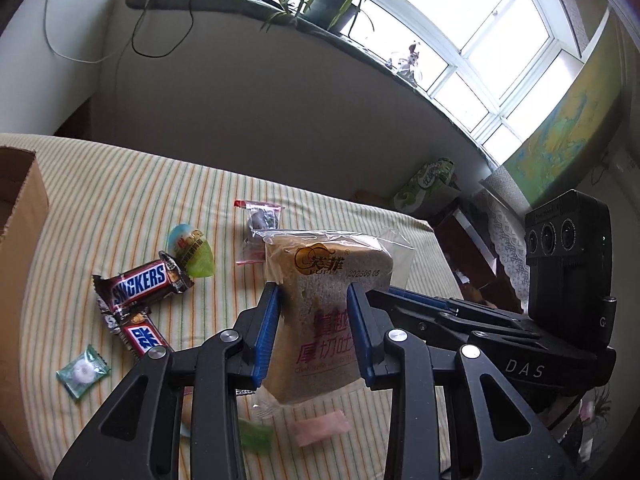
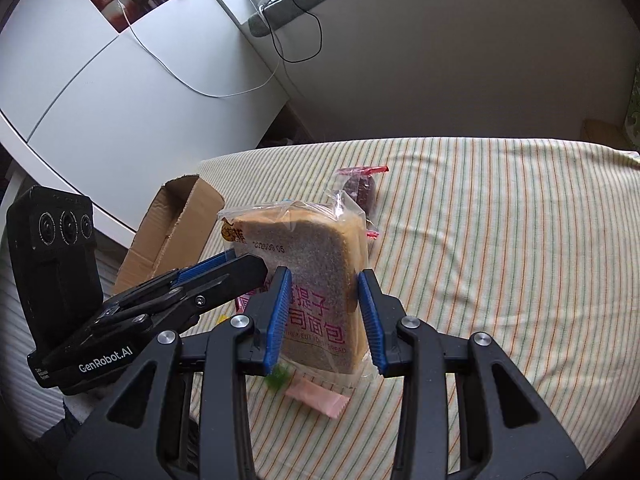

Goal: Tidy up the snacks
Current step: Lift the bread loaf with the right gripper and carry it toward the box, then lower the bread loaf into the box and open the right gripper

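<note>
- Cardboard box (image 1: 18,216): stands open at the far left edge of the striped tablecloth (image 1: 120,184); judged to be the container meant for the snacks, though its inside is not visible
- Green mint sachet (image 1: 83,370): lies flat near the front left, apart from the box
- Two Snickers bars (image 1: 140,286): lie just right of the mint, touching end to end, still loose on the cloth
- Jelly cup (image 1: 192,252): rests just behind the upper bar, touching its wrapper
- Small zip bag with a dark item (image 1: 262,218): lies behind the bread, contents too small to identify
- Left gripper (image 1: 314,336): blue pads pressed against both sides of the wrapped toast slice (image 1: 320,308), so it is clamped on the packet's lower half
- Toast slice: held upright and clear of the cloth at centre, between both tools; the raised position suggests it is being carried, probably towards the box
- Green wrapper (image 1: 256,436) and pink sachet (image 1: 320,426): lie on the cloth below the lifted bread, blurred
- Right gripper (image 2: 324,316): its pads also bear on the same packet's edges, closed on it from the opposite side; the double hold is judged to steady a soft, slippery wrapper without crushing the bread
- Risk: if the two tools pull apart, the thin film may tear or slip
</note>
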Available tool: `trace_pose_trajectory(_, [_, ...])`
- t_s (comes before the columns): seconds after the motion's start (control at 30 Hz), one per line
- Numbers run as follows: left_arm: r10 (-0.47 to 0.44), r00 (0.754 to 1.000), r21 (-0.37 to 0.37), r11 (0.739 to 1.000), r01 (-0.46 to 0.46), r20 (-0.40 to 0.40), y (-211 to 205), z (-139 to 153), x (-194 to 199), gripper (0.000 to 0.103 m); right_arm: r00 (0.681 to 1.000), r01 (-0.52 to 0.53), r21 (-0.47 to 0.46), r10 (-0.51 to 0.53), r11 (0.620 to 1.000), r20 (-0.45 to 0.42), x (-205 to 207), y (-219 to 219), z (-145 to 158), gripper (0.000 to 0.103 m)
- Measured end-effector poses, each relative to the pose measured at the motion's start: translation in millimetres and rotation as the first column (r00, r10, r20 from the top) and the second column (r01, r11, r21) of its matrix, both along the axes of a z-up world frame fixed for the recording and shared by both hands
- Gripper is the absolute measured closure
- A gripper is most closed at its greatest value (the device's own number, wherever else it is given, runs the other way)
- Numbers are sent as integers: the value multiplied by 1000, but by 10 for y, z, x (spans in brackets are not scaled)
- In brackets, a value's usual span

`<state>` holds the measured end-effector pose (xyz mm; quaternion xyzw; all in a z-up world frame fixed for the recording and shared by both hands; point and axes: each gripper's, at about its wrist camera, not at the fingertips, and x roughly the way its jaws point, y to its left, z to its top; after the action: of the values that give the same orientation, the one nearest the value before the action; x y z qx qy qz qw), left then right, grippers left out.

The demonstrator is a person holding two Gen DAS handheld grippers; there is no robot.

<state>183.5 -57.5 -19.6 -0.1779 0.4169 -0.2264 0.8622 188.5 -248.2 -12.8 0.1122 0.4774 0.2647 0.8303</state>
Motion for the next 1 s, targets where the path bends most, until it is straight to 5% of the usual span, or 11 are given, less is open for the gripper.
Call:
trace_pose_trajectory(0.47, [78,992,-18,997,-76,97,473,414,-253,72,995,-57,-7,58,998,83,-201,478,534,66])
trace_pose_trajectory(1.0, [294,945,6,954,-298,145,1782,547,-609,72,963,-252,3,250,968,99,-258,2006,645,67])
